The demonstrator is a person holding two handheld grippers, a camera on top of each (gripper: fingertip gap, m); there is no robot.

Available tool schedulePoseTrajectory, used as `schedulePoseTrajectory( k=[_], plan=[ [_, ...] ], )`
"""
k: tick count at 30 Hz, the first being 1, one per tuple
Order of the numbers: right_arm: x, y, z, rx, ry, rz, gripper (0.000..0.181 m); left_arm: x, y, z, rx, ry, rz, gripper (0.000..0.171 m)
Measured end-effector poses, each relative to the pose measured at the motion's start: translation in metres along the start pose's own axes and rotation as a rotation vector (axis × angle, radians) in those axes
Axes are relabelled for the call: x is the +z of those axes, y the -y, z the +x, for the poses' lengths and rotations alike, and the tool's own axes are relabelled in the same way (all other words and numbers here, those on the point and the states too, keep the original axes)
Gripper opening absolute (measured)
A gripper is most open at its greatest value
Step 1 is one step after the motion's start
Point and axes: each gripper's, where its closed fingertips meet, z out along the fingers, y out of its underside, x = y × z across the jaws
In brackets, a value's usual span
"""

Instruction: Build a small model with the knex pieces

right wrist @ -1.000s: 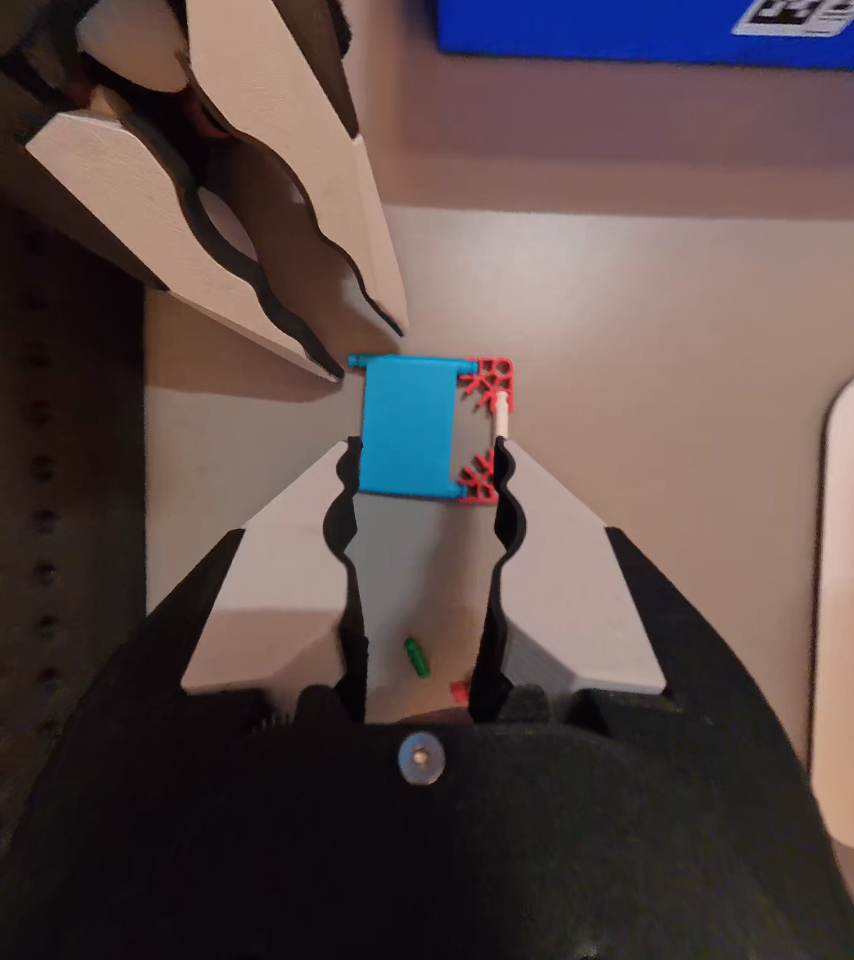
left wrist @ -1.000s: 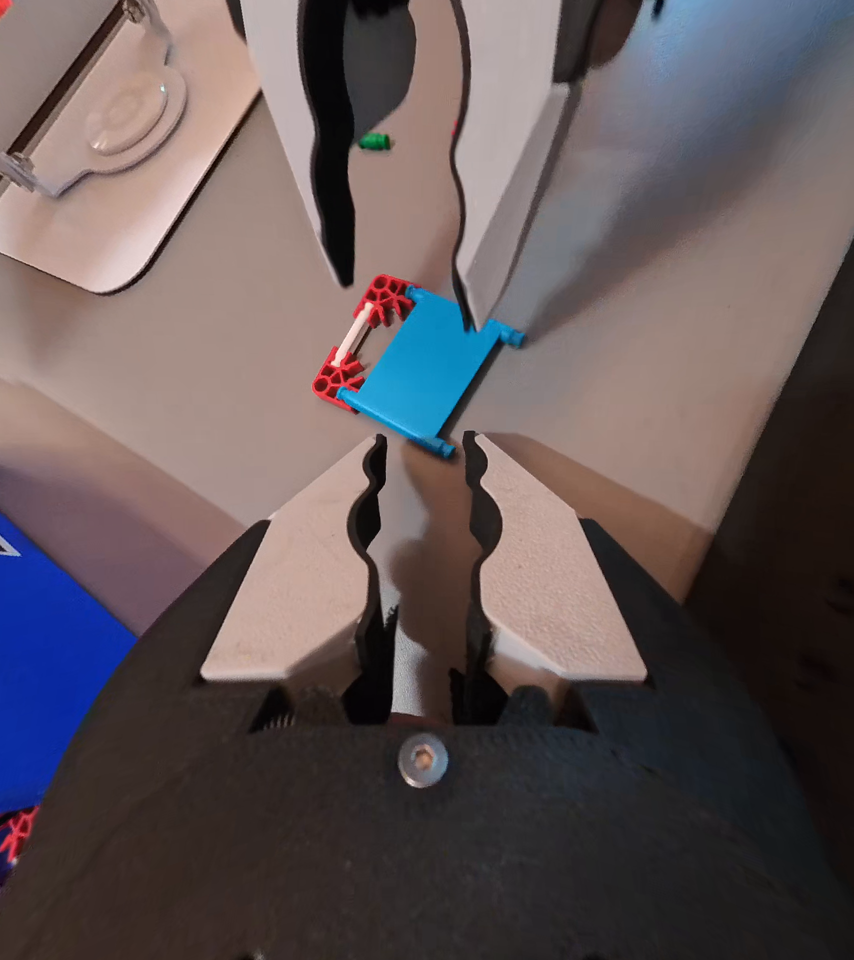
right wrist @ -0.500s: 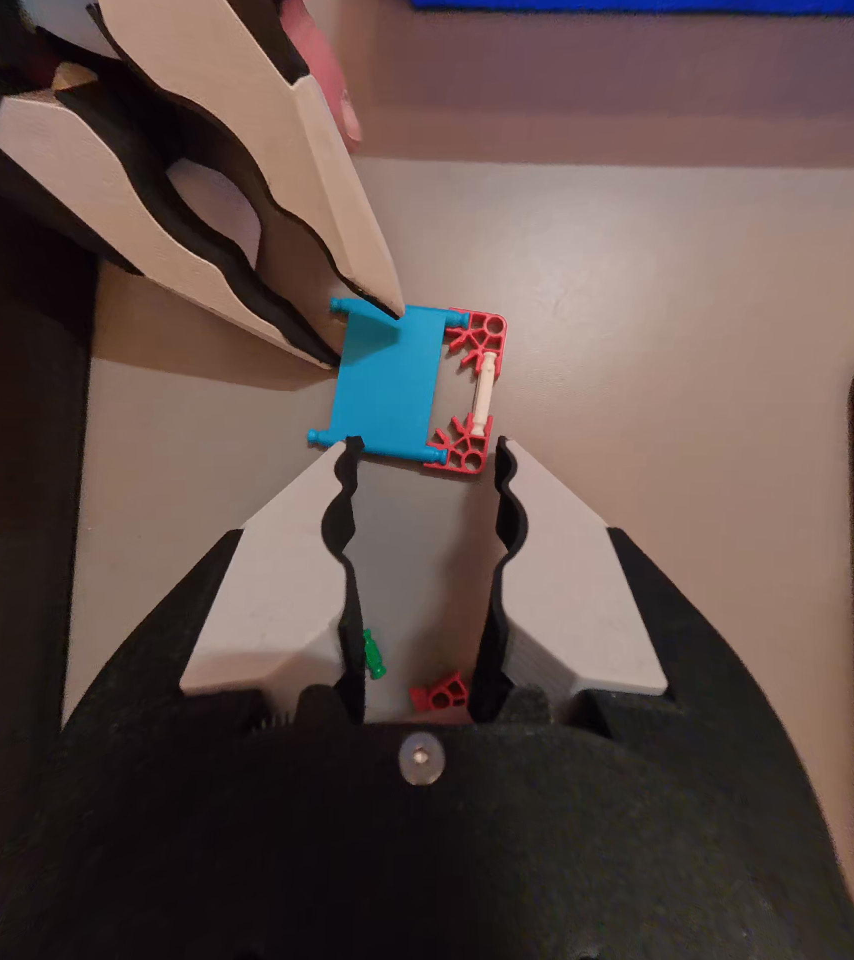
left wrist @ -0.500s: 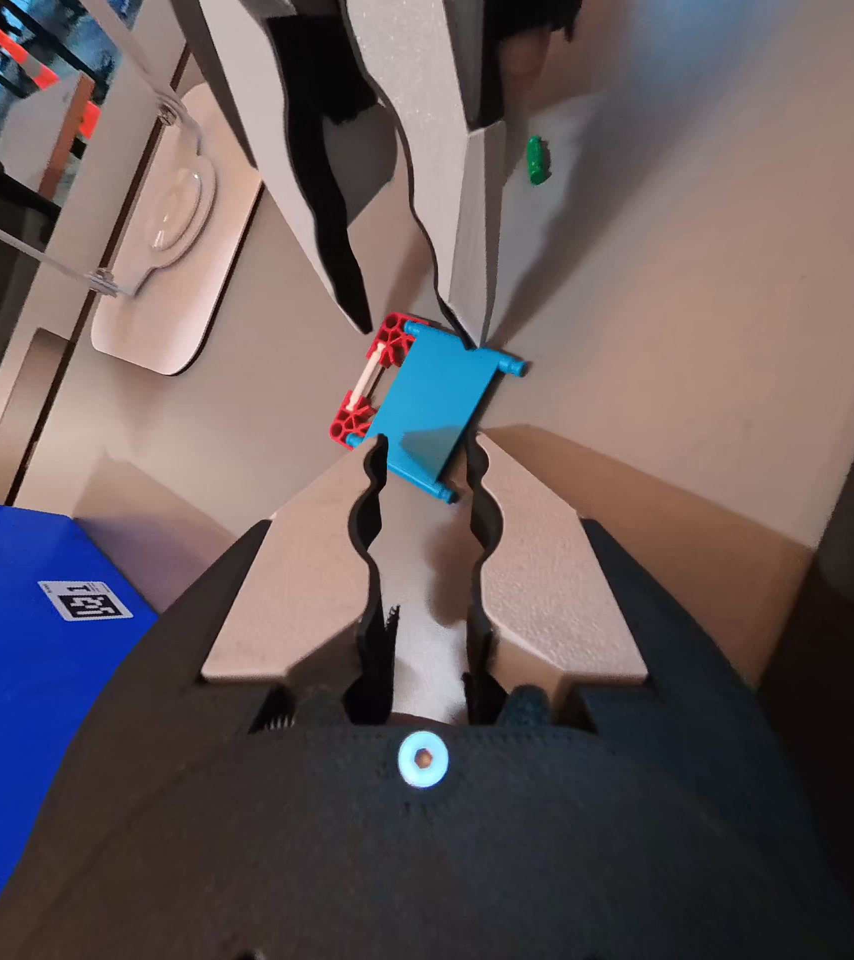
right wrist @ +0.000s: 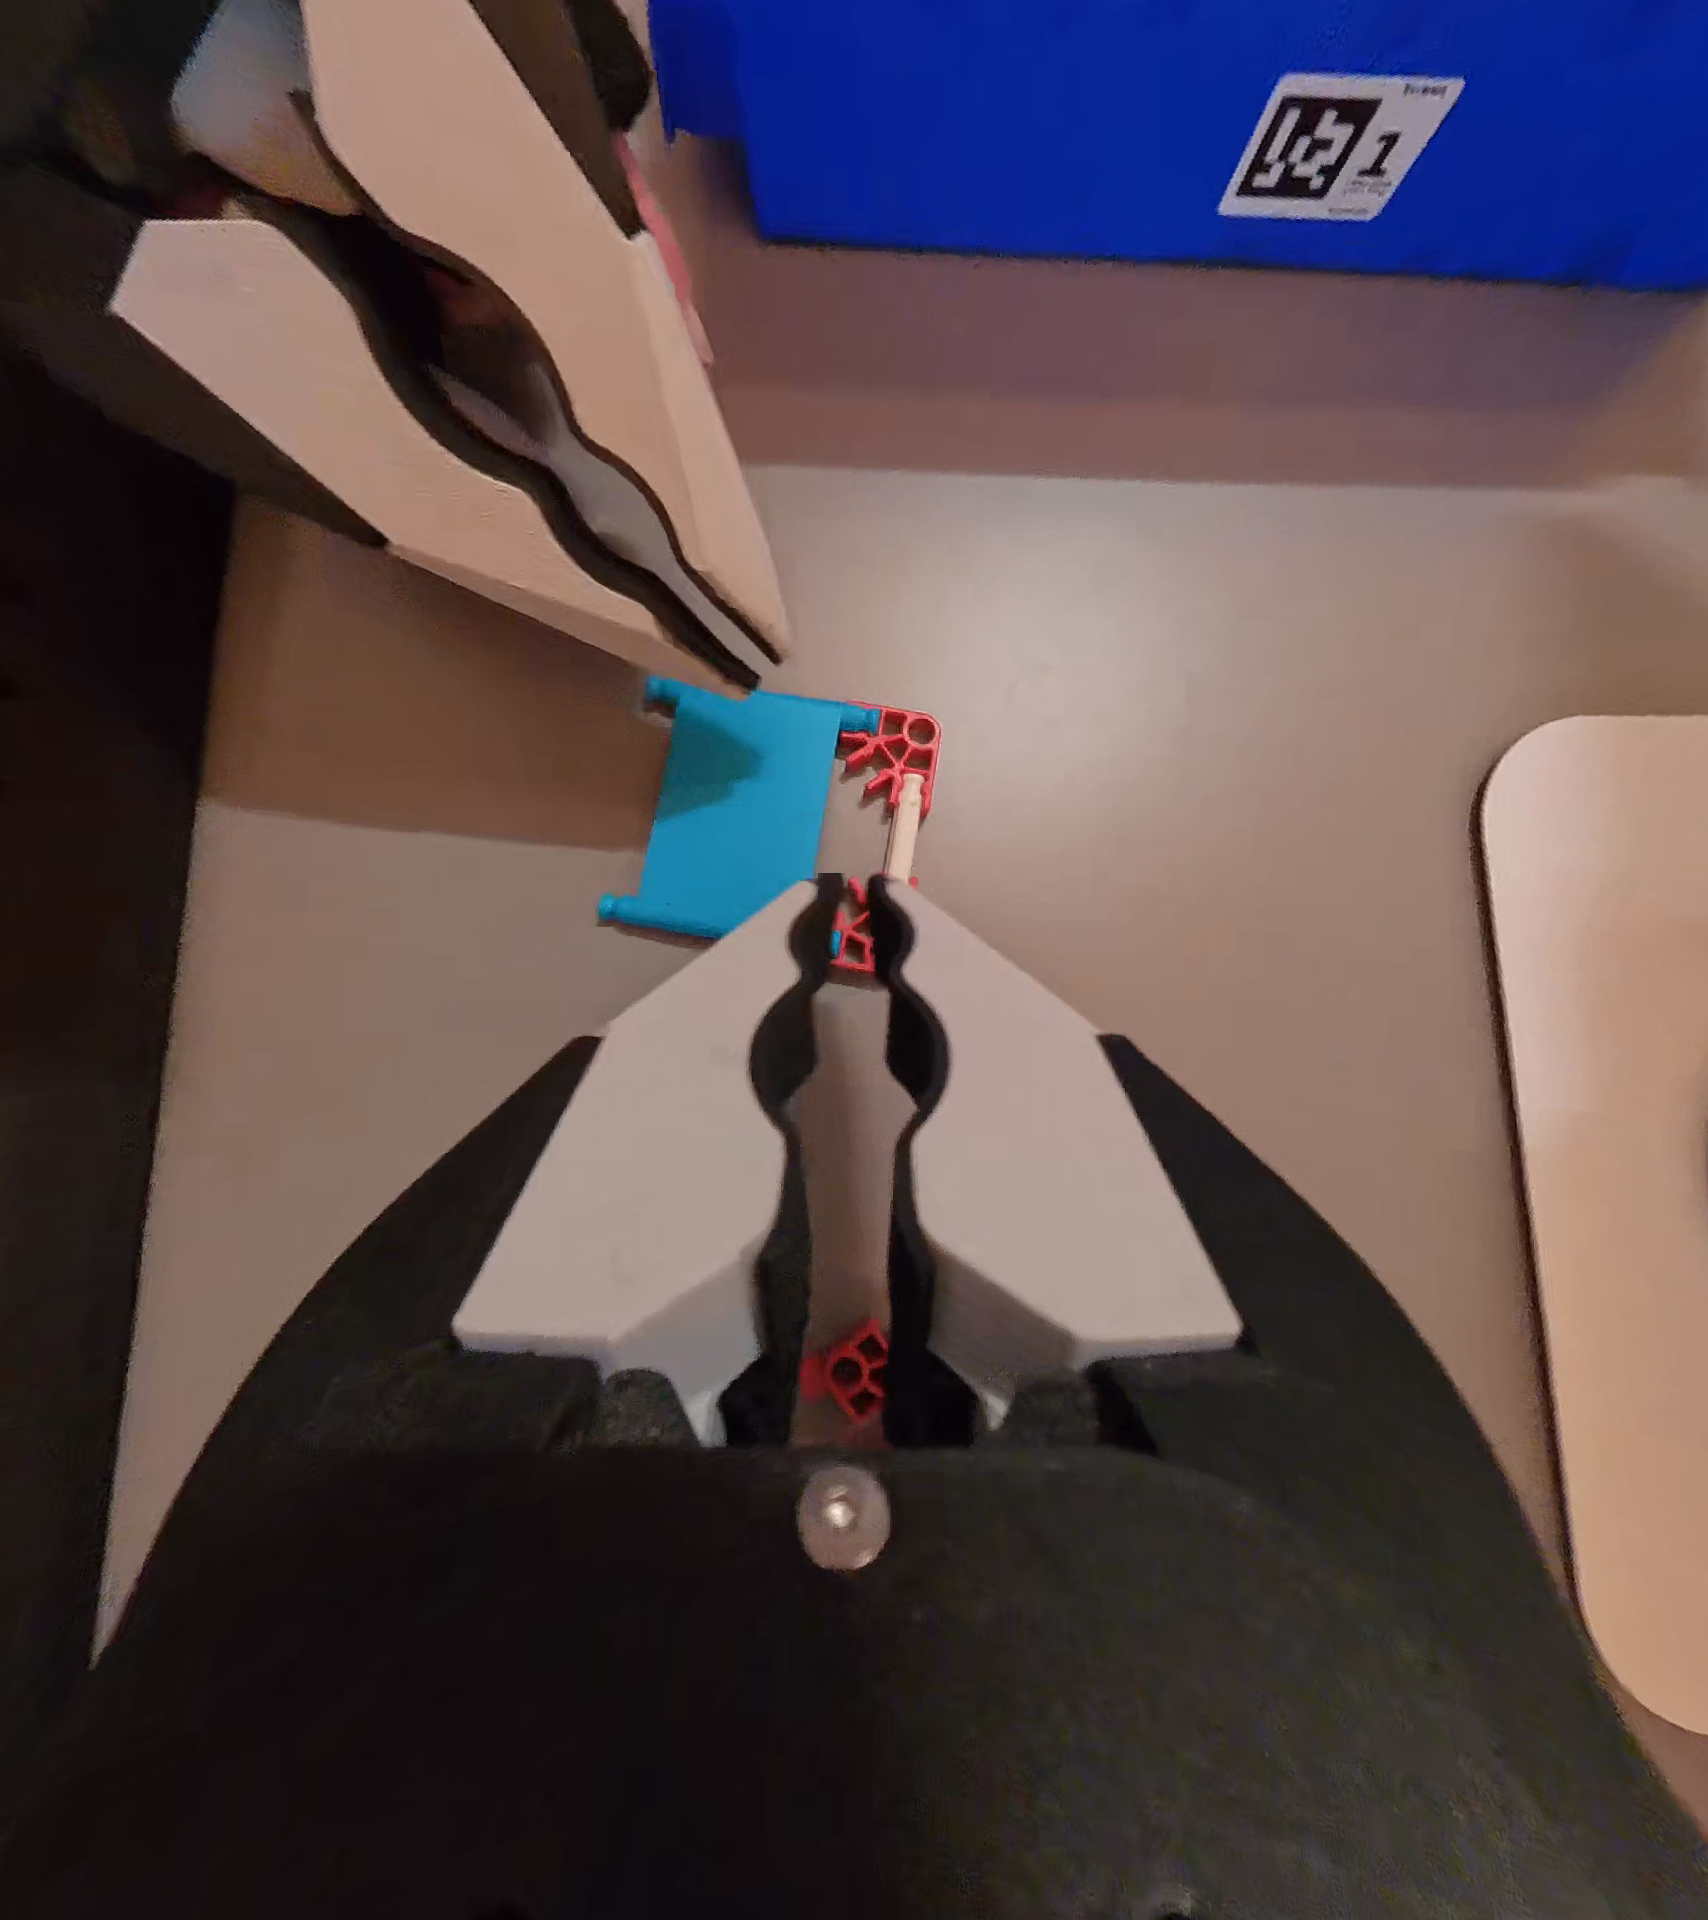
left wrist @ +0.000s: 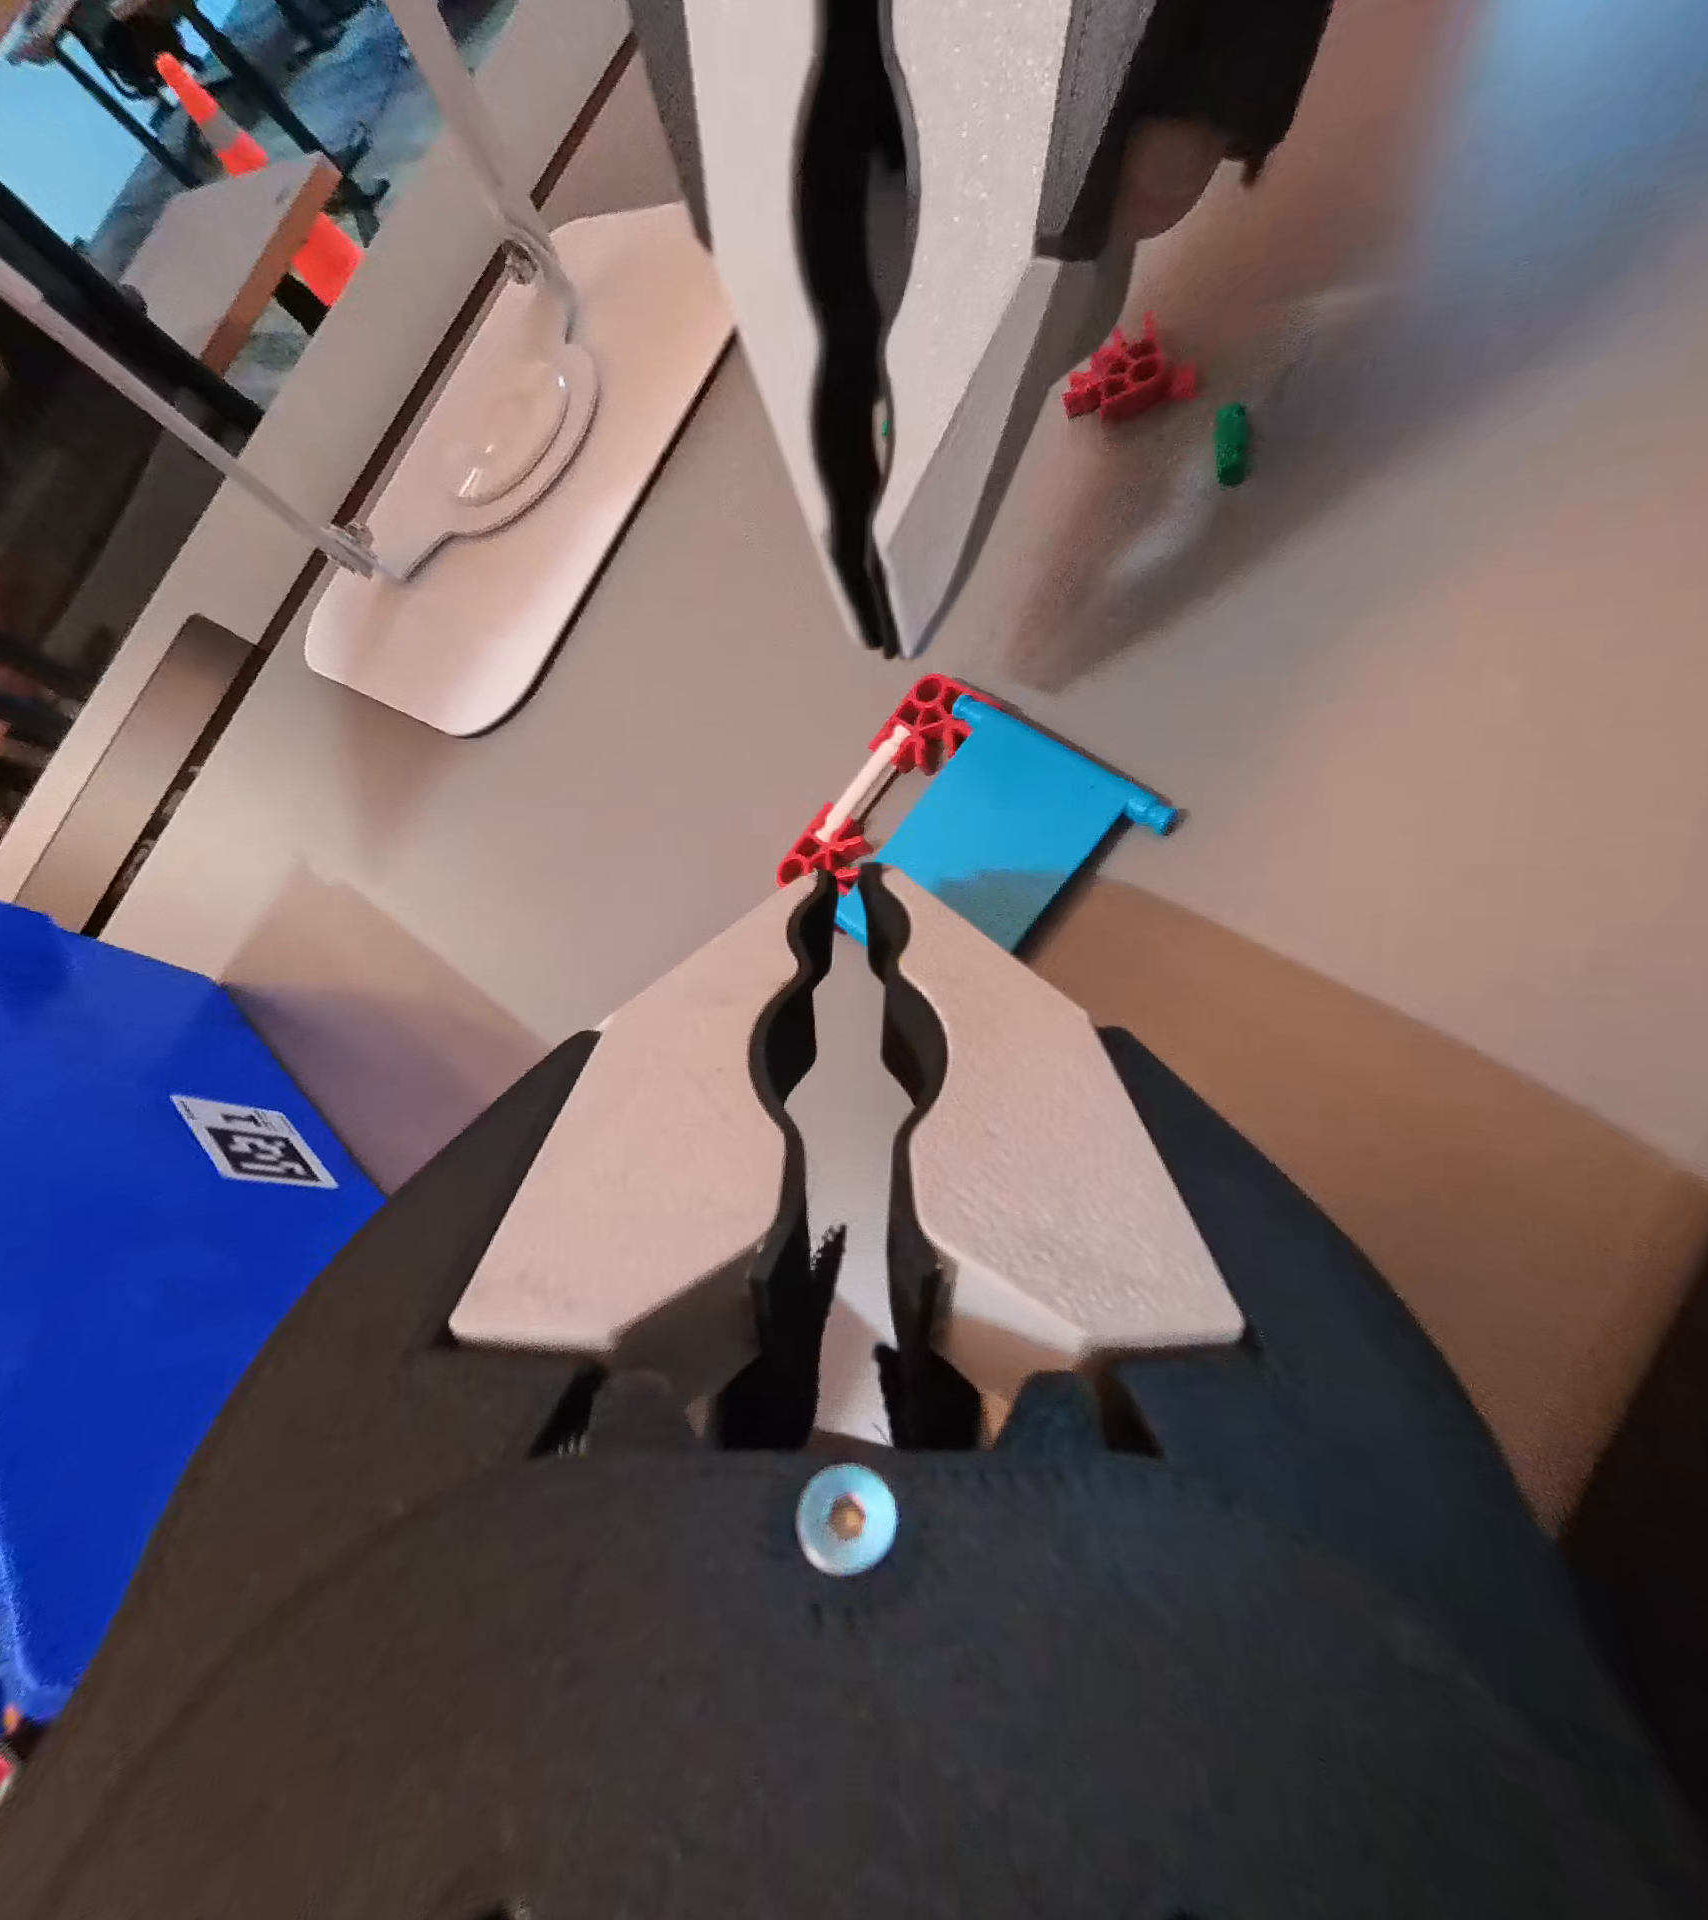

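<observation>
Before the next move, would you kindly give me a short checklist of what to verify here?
1. Left claw closed: ok, jaws nearly together.
2. Right claw closed: ok, only a narrow gap.
3. Right claw gripping the red connector: cannot tell.
4. Left claw touching the blue panel: cannot tell.
5. Blue panel resting on the table: ok.
6. Loose red piece and green peg away from the panel: ok.
</observation>
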Motion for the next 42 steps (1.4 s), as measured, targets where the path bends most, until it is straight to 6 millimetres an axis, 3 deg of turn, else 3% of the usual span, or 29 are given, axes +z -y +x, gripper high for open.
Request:
schedulePoseTrajectory(
  k=[11,23,42],
  plan=[
    [0.016,-0.019,-0.009,-0.09,-0.033,-0.119,0.0,0.014,-0.012,-0.003,0.052,0.009,-0.082,0.0],
    [0.019,-0.019,-0.008,-0.093,-0.028,-0.184,0.0,0.019,-0.015,0.001,0.066,-0.01,-0.102,0.0],
    [0.022,-0.019,-0.007,-0.185,0.148,-0.508,0.0,0.022,-0.014,0.005,-0.024,-0.08,-0.08,0.0]
  ],
)
